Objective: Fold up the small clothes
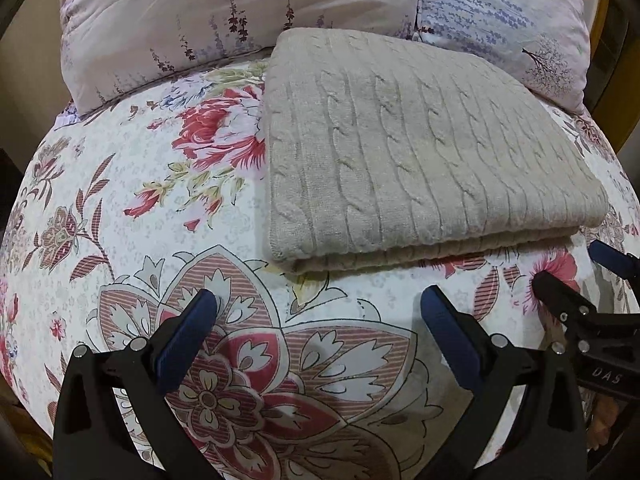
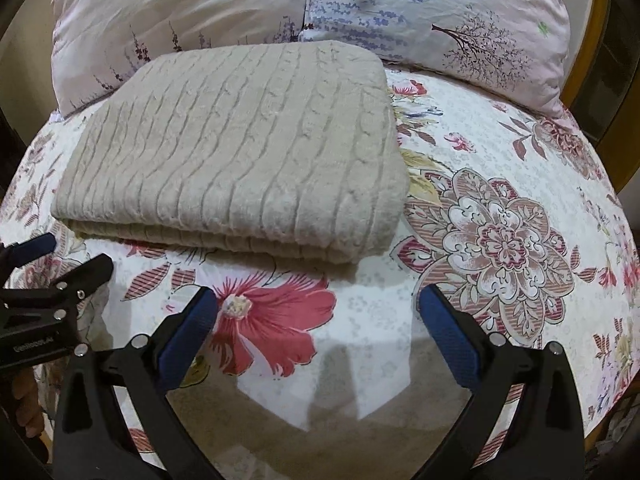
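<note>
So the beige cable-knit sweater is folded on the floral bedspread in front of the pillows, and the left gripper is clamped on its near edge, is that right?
Not quite. The left gripper is open and holds nothing; it sits short of the sweater, over the bare bedspread, as the left wrist view shows. The rest holds: the sweater lies folded in front of the pillows.

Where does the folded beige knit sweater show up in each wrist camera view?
Left wrist: folded beige sweater lies right of centre, ahead of the open left gripper.
Right wrist: it lies left of centre, ahead of the open right gripper.
Shared landmark: the lavender-print pillow behind it.
</note>
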A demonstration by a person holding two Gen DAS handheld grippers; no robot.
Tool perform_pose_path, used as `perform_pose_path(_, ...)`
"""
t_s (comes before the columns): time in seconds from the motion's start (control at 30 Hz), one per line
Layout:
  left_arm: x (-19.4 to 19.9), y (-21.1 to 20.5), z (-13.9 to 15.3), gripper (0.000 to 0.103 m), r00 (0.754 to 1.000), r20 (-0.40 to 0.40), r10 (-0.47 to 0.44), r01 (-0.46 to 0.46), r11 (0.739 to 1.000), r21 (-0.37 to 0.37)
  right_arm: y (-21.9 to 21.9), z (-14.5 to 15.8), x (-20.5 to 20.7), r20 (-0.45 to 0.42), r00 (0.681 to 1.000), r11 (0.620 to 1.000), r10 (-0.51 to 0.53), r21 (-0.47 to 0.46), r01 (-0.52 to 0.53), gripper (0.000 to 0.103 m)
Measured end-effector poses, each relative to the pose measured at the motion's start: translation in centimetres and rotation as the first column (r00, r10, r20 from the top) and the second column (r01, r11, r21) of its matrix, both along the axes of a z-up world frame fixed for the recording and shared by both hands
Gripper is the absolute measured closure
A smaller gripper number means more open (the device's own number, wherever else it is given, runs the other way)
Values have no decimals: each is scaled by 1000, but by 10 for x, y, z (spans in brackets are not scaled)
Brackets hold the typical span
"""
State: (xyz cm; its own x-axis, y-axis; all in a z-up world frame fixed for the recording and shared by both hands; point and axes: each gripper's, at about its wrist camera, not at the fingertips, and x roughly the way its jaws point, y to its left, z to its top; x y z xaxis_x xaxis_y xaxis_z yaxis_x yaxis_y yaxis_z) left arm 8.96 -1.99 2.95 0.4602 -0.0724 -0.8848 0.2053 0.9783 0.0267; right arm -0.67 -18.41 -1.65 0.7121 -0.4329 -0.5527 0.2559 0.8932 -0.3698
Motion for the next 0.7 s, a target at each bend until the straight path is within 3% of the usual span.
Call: perform_pose_path(0.7, -1, 1, 0, 1, 1000, 3, 6, -6, 1000, 0, -3, 1, 2, -1, 1000, 1000, -11, 9, 11, 2)
